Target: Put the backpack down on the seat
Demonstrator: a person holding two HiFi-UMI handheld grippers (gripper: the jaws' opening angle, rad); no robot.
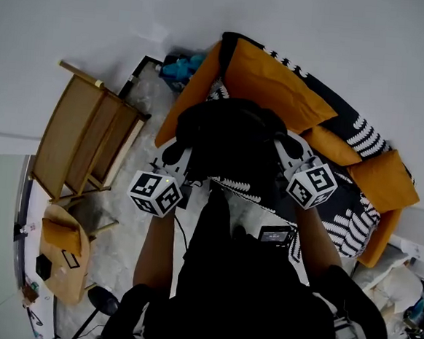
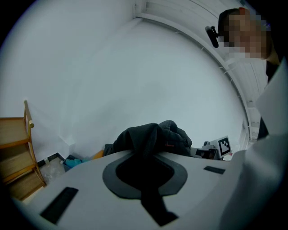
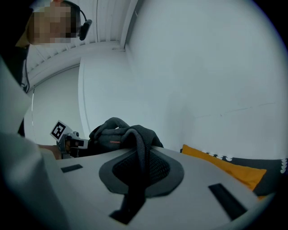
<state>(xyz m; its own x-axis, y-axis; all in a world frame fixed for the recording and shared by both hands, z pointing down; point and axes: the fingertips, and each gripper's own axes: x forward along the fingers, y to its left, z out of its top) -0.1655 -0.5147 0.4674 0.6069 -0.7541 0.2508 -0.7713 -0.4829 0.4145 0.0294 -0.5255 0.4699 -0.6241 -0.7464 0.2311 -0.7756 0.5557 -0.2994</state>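
A black backpack (image 1: 227, 138) hangs between my two grippers, over the front of a sofa seat (image 1: 364, 135) with a black-and-white leaf cover and orange cushions (image 1: 271, 80). My left gripper (image 1: 186, 158) is at the bag's left side, and in the left gripper view it (image 2: 145, 158) is shut on a black strap of the backpack (image 2: 155, 136). My right gripper (image 1: 286, 155) is at the bag's right side. The right gripper view shows it (image 3: 139, 158) shut on a padded mesh strap, with the backpack (image 3: 116, 133) bunched beyond the jaws. Whether the bag touches the seat is hidden.
A wooden slatted frame (image 1: 83, 139) stands on the floor left of the sofa. A teal object (image 1: 182, 68) lies by the sofa's far end. A small wooden stool with an orange pad (image 1: 63, 252) is at the lower left. The white wall is close behind the sofa.
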